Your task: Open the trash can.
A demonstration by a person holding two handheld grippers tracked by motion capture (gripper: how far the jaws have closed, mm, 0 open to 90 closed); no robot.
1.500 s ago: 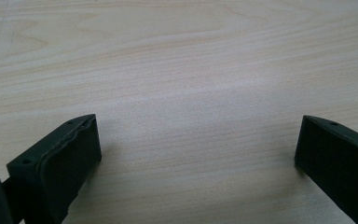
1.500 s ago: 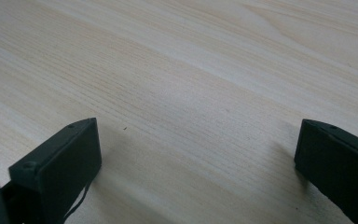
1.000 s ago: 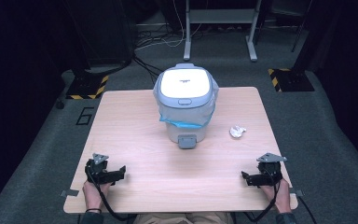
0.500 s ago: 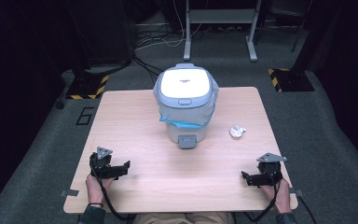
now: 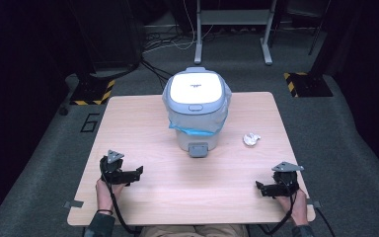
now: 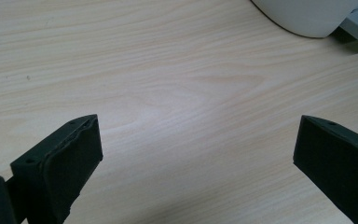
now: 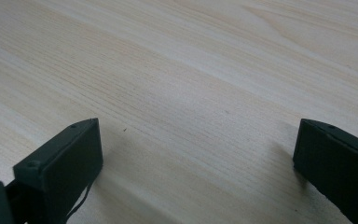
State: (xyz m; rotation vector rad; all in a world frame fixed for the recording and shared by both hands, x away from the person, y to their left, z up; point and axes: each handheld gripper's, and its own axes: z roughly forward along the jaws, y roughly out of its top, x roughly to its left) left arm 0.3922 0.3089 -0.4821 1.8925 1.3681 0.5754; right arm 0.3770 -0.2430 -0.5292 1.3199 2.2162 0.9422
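Observation:
A small grey-and-white pedal bin (image 5: 196, 108) with a white lid and a blue-edged plastic liner stands at the table's far middle; its foot pedal (image 5: 198, 149) faces me. A crumpled white paper ball (image 5: 251, 139) lies to the bin's right. My left gripper (image 5: 137, 173) hovers near the front left of the table, open, jaws pointing right toward the middle. The bin's white base (image 6: 307, 18) shows at the top right of the left gripper view. My right gripper (image 5: 259, 187) rests near the front right corner, open, with bare wood between its jaws.
The light wooden table (image 5: 187, 197) has bare room between the two grippers and in front of the bin. Beyond it are a dark floor, cables, metal stand legs (image 5: 232, 29) and yellow-black striped floor blocks (image 5: 303, 84).
My left gripper has shifted forward and to the right, turning its jaws toward the table's middle. The right gripper, the bin and the paper ball have stayed where they were.

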